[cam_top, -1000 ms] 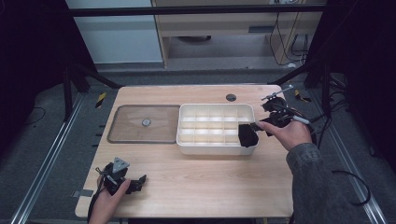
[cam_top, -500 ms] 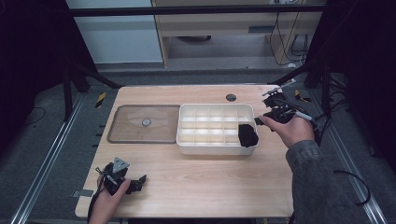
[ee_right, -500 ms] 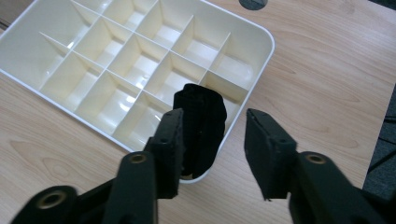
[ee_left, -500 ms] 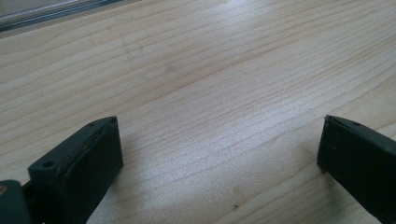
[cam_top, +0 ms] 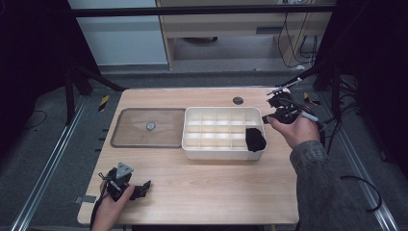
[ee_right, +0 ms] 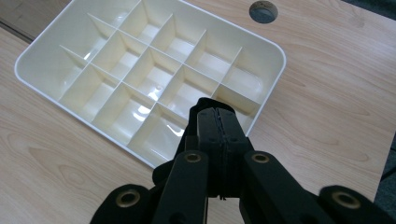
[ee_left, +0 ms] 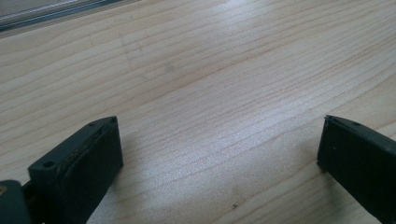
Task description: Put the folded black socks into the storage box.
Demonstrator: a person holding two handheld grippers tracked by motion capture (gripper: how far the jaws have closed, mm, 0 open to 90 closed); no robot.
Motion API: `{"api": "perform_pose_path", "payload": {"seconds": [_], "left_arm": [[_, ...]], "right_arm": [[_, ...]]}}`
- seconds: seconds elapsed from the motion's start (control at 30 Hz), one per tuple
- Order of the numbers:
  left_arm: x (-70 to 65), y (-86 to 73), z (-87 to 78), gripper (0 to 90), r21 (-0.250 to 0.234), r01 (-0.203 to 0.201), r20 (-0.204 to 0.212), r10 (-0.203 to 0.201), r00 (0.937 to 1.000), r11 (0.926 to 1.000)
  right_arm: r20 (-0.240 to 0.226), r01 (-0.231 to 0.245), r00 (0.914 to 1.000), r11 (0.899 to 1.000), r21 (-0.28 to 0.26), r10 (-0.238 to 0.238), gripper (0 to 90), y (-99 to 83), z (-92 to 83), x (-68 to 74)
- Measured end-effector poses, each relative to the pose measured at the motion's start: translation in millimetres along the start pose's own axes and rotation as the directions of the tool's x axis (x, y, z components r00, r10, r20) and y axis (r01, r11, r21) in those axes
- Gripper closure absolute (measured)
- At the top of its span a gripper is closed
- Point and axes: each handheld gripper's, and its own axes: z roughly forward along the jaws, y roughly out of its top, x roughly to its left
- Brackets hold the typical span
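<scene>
Your right tongs (cam_top: 269, 117) are at the right end of the white divided tray (cam_top: 192, 147), and their jaws have just been closing; in the right gripper view they now stand pressed together with nothing visible between the pads. The black soft thing (cam_top: 255, 139) lies in the tray, in the near compartment at the right end, with part of it rising above the rim. In the right gripper view a bit of it shows just below and behind the closed jaws (ee_right: 161, 175), but I cannot tell if any of it is caught there; from the high view it looks apart from the tongs. So I judge that the step in hand is placing this thing into the tray, and it seems done or nearly done. Your left tongs (cam_top: 139, 186) rest low at the near left of the desk (cam_top: 216, 192), wide open and holding nothing. The clear lid (cam_top: 130, 137) lies flat on the desk just to the left of the tray. The next move probably calls for drawing the right tongs away from the tray, then perhaps going for the lid.
</scene>
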Motion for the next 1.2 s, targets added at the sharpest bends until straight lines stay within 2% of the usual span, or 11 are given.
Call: {"api": "perform_pose_path", "payload": {"seconds": [0.47,0.9,1.2], "left_arm": [[-0.2,0.0,-0.2,0.0,0.002,-0.002,-0.001,0.002,1.0000,1.0000],[-0.4,-0.1,-0.4,0.0,0.004,-0.004,0.001,0.004,1.0000,1.0000],[-0.8,-0.2,-0.4,0.0,0.002,0.000,0.001,0.000,1.0000,1.0000]], "right_arm": [[-0.004,0.001,1.0000,1.000,0.013,-0.001,90.0,3.8,8.6,4.6],[-0.013,0.015,0.9998,0.999,0.048,-0.014,90.0,1.9,41.2,15.1],[-0.018,0.001,0.9998,0.998,0.062,0.000,90.0,-5.7,60.1,17.2]]}}
